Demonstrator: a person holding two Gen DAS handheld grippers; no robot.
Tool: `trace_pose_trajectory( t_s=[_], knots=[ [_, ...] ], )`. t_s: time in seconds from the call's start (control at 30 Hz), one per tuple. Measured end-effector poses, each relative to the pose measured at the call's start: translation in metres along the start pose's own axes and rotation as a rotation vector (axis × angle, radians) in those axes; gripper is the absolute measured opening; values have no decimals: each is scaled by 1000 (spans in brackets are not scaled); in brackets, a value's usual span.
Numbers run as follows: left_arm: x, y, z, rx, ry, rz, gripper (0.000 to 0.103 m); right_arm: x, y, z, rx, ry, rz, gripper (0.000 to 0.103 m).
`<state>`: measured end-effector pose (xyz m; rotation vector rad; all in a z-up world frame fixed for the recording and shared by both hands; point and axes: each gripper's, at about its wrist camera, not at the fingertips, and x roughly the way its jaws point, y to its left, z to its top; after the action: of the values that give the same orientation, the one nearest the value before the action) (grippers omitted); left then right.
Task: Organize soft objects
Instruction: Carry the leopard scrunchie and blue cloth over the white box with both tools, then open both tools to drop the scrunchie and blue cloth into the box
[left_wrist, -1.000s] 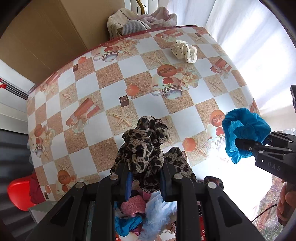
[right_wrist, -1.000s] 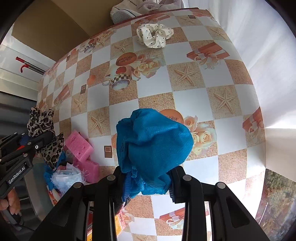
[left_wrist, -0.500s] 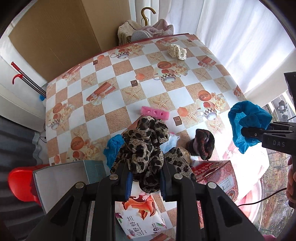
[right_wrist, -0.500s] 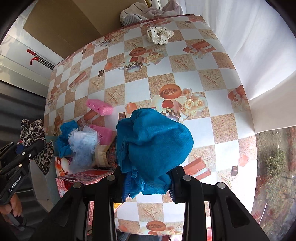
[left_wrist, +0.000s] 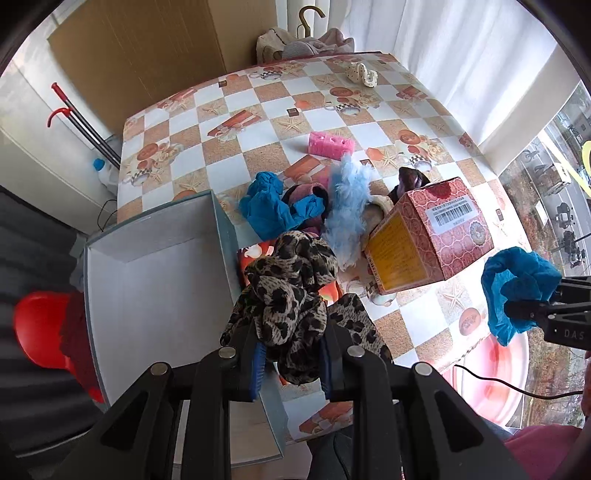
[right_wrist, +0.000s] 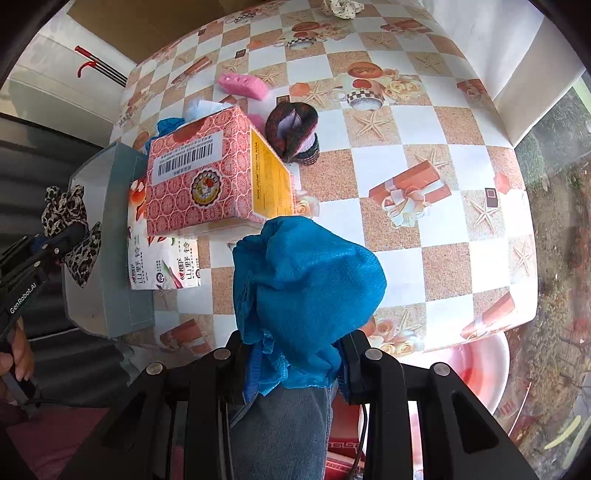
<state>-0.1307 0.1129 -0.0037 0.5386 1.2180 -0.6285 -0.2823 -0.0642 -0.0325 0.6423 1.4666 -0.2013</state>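
My left gripper (left_wrist: 291, 354) is shut on a leopard-print scrunchie (left_wrist: 291, 306), which hangs above the right wall of an open grey box (left_wrist: 147, 295) with a white inside. My right gripper (right_wrist: 299, 365) is shut on a crumpled blue cloth (right_wrist: 306, 280) above the table's near edge. The right wrist view shows the left gripper (right_wrist: 55, 243) and its leopard-print scrunchie (right_wrist: 62, 214) at far left, over the grey box (right_wrist: 122, 236). The left wrist view shows the right gripper (left_wrist: 535, 310) with the blue cloth (left_wrist: 517, 291) at far right.
A red tissue box (right_wrist: 207, 177) leans on a tissue packet (right_wrist: 162, 262) beside the grey box. Behind lie another blue cloth (left_wrist: 269, 206), a light-blue fluffy piece (left_wrist: 347, 206), a pink sponge (left_wrist: 328, 144), a dark knit item (right_wrist: 293, 129) and a white dotted scrunchie (left_wrist: 360, 74). A pink basin (right_wrist: 480, 358) sits below the table edge.
Both grippers have pulled back toward the table's near edge and risen a little, each keeping its hold. The grey box, red tissue box and pile have come into view.
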Motion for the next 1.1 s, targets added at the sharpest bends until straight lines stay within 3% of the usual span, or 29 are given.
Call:
trace_pose_trajectory(
  t_s=[0.23, 0.57, 0.83, 1.1],
  knots=[
    [-10, 57, -33, -133, -24, 64, 26, 11, 76, -11, -211, -20, -2, 34],
    [8, 130, -92, -339, 27, 146, 26, 25, 205, 23, -531, -54, 11, 34],
    [45, 147, -123, -419, 124, 139, 26, 81, 288, 41, -679, 13, -3, 34],
    [71, 139, -142, -439, 209, 105, 26, 144, 313, 26, -782, 135, -80, 34]
  ],
)
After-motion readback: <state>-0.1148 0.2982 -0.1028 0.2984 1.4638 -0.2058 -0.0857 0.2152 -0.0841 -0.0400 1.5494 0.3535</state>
